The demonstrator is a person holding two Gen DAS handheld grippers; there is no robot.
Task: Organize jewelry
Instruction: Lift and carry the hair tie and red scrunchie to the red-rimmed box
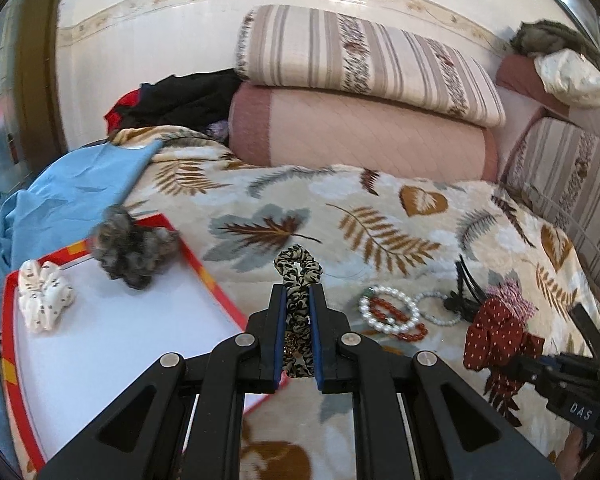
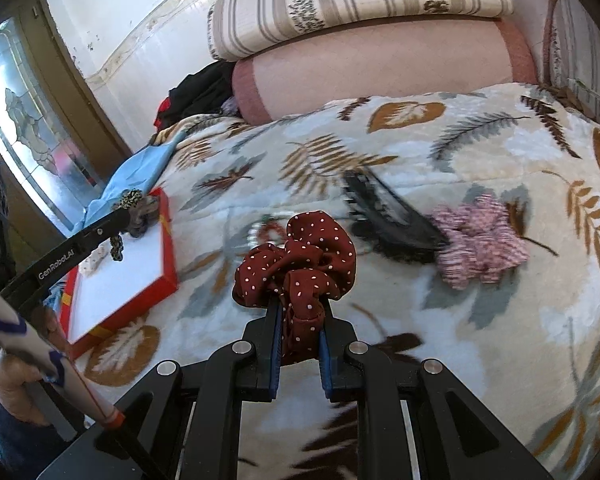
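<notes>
My left gripper (image 1: 298,290) is shut on a leopard-print scrunchie (image 1: 298,270), held above the blanket just right of the red-rimmed white tray (image 1: 112,328). In the tray lie a white scrunchie (image 1: 46,296) and a grey fuzzy scrunchie (image 1: 134,246). My right gripper (image 2: 300,300) is shut on a dark red polka-dot scrunchie (image 2: 296,256), lifted over the blanket. Pearl and red bead bracelets (image 1: 391,312) and a black hair claw (image 1: 465,288) lie on the blanket. A pink patterned scrunchie (image 2: 479,236) sits beside the black claw (image 2: 383,216).
The leaf-print blanket (image 2: 439,128) covers the bed. Rolled pink and striped bedding (image 1: 359,120) is stacked at the back wall. A blue cloth (image 1: 72,192) lies behind the tray. A person's hand (image 2: 16,384) holds the left gripper's handle at the lower left.
</notes>
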